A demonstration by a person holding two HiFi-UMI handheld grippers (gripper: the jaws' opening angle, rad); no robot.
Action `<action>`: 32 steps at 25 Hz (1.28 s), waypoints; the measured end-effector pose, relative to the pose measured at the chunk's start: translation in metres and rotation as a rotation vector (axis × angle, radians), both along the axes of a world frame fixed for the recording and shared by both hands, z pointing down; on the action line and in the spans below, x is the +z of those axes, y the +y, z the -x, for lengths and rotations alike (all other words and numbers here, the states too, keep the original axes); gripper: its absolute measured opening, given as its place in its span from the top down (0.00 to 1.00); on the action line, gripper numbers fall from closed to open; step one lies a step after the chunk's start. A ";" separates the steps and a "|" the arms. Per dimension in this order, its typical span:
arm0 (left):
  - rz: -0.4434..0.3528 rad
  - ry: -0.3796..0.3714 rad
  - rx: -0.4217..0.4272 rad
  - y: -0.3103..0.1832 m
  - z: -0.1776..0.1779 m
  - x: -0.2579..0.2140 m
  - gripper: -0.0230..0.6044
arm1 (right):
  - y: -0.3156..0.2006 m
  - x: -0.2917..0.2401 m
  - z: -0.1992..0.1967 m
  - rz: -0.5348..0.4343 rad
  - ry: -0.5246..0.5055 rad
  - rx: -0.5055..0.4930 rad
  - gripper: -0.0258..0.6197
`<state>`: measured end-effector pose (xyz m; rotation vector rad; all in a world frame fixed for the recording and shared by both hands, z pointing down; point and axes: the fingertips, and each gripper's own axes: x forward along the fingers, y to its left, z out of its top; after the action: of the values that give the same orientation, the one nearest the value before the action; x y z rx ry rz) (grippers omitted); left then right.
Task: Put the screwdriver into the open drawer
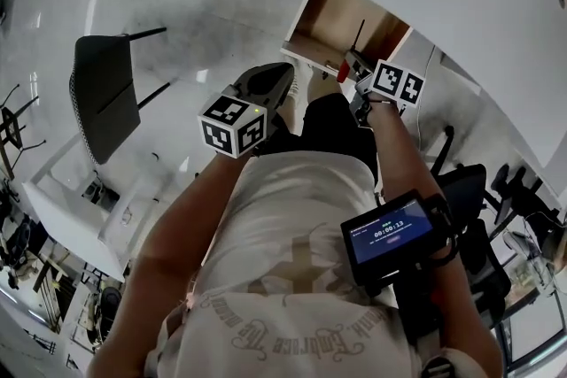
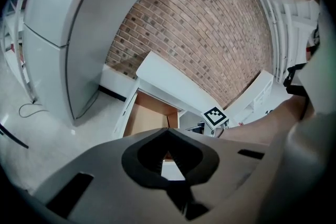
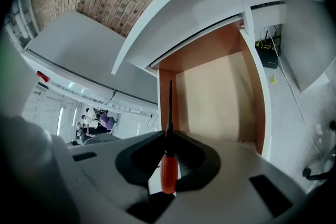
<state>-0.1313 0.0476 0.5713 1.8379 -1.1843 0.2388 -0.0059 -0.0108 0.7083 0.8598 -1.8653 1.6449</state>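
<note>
Screwdriver (image 3: 168, 174): held in the right gripper (image 3: 169, 138), with the red handle at 6 o'clock behind the jaws and the dark shaft running to 12 o'clock over the left edge of the drawer.
Handling, as a judgement: light and rigid. The smooth, round plastic handle could roll or pivot in a loose pinch. It is not fragile, so a short drop onto the wood should do no harm.
Where to hold: at the top of the handle where it meets the shaft, which is where the pads sit now. This keeps the tip steady.
Shape: slim cylindrical handle and a thin straight metal shank.
Right tongs: narrowed onto the screwdriver, with the dark pads pressing it from both sides.
Left tongs: the left gripper (image 2: 167, 132) has its tips brought together with nothing between them, and it sits at 9 o'clock of the right one in the head view.
Drawer (image 3: 253, 97): pulled out and open, at 12 o'clock of the right jaws. It is a shallow box with a flat, pale wood floor, darker orange-brown side walls and a white front edge. It looks empty.
Desk top (image 1: 443, 4): smooth, white and curved, overhanging the drawer.
Brick wall (image 2: 210, 23): rough red-brown courses at 12 o'clock in the left gripper view.
Floor (image 1: 204, 22): glossy and pale, with a dark mesh-backed chair (image 1: 102, 93) at 9 o'clock in the head view.
</note>
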 end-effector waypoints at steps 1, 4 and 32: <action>0.006 0.003 -0.001 -0.002 0.001 0.006 0.93 | -0.003 0.007 0.003 0.008 -0.001 0.003 0.86; 0.023 0.016 -0.006 -0.002 -0.001 0.015 0.93 | -0.006 0.016 0.006 0.024 0.000 0.006 0.86; 0.118 0.066 -0.018 0.013 -0.015 0.095 0.93 | -0.039 0.106 0.009 0.068 0.055 0.018 0.86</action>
<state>-0.1161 0.0604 0.6664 1.7196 -1.1177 0.2315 -0.0150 -0.0503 0.8146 0.8863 -1.7597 1.6689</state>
